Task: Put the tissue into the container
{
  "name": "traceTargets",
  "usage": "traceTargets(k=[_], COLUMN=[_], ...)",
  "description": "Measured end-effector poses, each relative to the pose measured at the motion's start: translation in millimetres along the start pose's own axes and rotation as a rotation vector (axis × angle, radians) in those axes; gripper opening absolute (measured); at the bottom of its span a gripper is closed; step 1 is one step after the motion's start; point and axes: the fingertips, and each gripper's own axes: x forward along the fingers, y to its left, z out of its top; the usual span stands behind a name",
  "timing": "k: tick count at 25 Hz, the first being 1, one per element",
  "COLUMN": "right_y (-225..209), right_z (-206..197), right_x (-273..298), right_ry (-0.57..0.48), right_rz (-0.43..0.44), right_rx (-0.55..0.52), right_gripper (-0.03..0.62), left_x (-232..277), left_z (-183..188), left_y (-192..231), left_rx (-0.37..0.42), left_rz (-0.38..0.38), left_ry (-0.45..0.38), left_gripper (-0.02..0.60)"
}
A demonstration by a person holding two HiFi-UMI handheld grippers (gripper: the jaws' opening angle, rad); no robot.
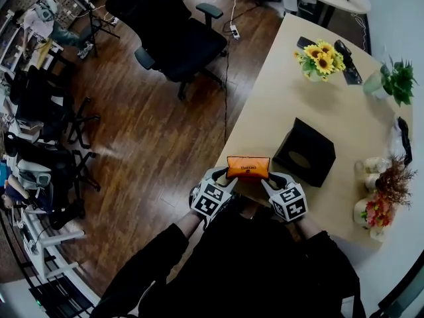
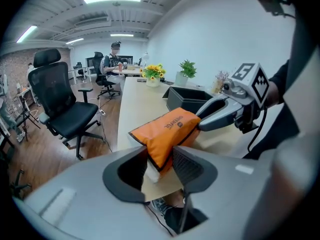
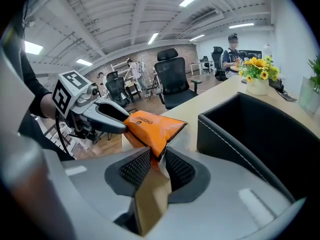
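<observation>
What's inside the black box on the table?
In the right gripper view the black box shows only dark inner walls, with nothing poking out. Its floor is hidden behind the near wall.

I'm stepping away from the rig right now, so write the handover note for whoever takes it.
Left gripper: shut on one end of the orange tissue pack.
Right gripper: shut on the other end.
The pack is at the desk's near edge, beside the open black container, not in it.
Done: pack gripped by both.
Left: move it over the container, lower it in, release.
</observation>
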Motion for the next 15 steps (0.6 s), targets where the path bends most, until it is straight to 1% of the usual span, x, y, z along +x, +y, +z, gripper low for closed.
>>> traceTargets(k=[3, 6, 11, 15], right_y=[2, 8, 17, 21], right_z=[1, 3, 16, 33], right_x=[-1, -7, -27, -56], right_ry=[0.001, -0.015, -0.060, -0.109], right_rz=[0.004, 0.027, 0.033, 0.031], right_rx=[0.016, 0.037, 0.051, 0.068], right_gripper=[0.092, 0.091, 0.091, 0.091], left_x=[-2, -11, -33, -53], left_z=[0, 3, 22, 50], left_y=[0, -2, -8, -18], left_rx=[-0.004, -0.011, 0.041, 0.086], left_rz=[-0.015, -0.037, -0.042, -0.083], left_ry=[0.001, -0.005, -0.026, -0.045], left_gripper=[0.135, 0.132, 0.132, 0.130])
